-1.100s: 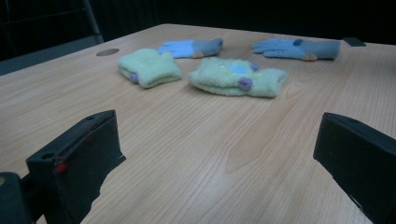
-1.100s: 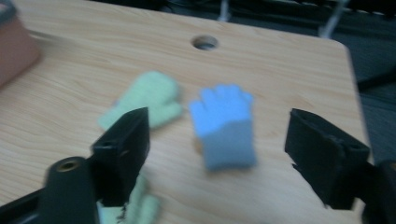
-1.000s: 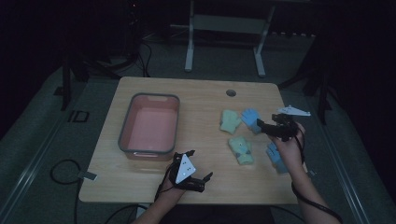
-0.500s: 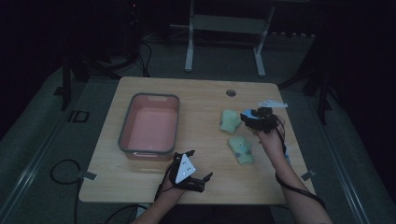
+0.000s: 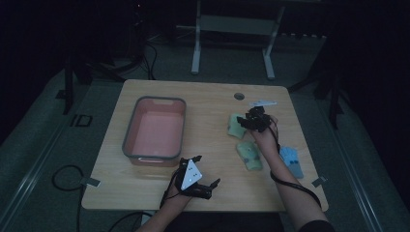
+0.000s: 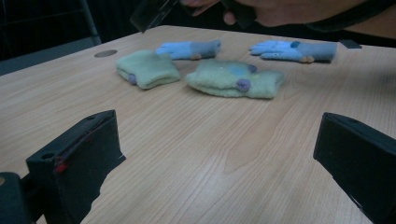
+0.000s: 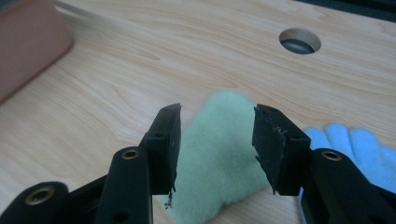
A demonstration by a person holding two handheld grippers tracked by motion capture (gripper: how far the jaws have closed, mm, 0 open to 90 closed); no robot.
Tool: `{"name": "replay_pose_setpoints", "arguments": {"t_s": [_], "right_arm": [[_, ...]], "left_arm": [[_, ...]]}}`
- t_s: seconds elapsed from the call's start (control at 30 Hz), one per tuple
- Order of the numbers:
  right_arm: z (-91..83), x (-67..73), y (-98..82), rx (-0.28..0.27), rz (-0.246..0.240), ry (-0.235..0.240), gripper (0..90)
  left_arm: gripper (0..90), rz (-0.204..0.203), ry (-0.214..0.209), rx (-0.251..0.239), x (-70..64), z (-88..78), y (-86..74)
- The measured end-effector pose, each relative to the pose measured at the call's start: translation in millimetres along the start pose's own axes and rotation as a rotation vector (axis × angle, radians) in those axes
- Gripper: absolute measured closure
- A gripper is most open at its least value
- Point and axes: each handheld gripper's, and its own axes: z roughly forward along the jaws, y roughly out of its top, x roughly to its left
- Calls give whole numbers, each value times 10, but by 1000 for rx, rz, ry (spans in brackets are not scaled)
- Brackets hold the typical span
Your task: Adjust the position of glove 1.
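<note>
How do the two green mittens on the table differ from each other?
The far green mitten is bunched into a short, squarish shape; the near green mitten lies stretched out longer. The far one sits under the right gripper, whose open fingers have been closing above it; the near one lies apart from it. Both are fuzzy pale green with purple spots.

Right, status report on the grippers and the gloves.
Right gripper above far green glove, jaws just closing, not yet gripping. Left gripper open, idle at near edge. Nothing in the way.
</note>
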Motion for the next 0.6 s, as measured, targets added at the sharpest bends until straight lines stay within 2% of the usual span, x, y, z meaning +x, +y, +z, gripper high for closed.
{"name": "replay_pose_setpoints", "arguments": {"t_s": [0.1,0.27,0.33,0.43,0.6], "right_arm": [[101,7,-13,27,-9,-4,537],[271,-9,-67,74,-19,23,553],[337,-8,-94,93,-29,-14,537],[437,-21,-149,123,-22,-14,541],[509,16,-189,144,-50,-14,573]], "left_arm": [[7,0,0,-1,0,-1,0],[7,2,-1,-7,-1,-6,-3],[7,4,0,-7,-4,-6,-2],[7,6,4,-7,-8,-6,-3],[7,5,3,-7,-6,-6,-3]]}}
